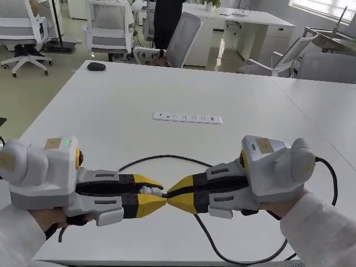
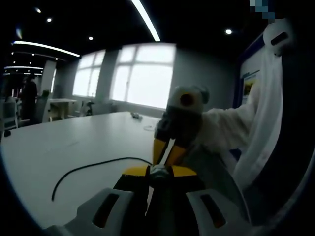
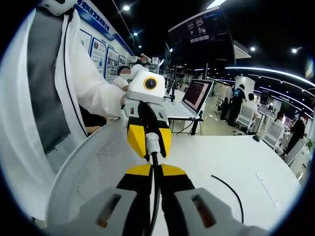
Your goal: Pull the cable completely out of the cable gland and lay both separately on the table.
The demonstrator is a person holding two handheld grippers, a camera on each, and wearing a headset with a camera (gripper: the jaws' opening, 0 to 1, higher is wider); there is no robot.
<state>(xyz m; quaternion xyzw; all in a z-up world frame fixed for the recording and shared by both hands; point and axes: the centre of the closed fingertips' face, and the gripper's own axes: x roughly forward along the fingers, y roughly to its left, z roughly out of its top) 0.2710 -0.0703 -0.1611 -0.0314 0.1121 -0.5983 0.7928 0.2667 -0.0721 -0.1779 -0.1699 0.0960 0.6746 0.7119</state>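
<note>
Low over the white table (image 1: 233, 94), my two grippers meet tip to tip. The left gripper (image 1: 162, 194) (image 2: 158, 172) is shut on the small white cable gland (image 1: 156, 193) (image 3: 152, 143). Facing it, the right gripper (image 1: 170, 197) (image 3: 156, 169) is shut on the black cable (image 3: 155, 189) just behind the gland. The cable still enters the gland. Its slack (image 1: 167, 157) arcs over the table behind the jaws, and another stretch (image 1: 222, 251) loops toward the near edge. The left gripper view shows the right gripper (image 2: 165, 160) close ahead, and the right gripper view shows the left gripper (image 3: 150, 152).
A white power strip (image 1: 187, 118) lies mid-table beyond the grippers, and a black mouse (image 1: 96, 66) sits near the far left corner. Office chairs (image 1: 181, 36) stand along the far edge. A second table (image 1: 328, 94) adjoins on the right.
</note>
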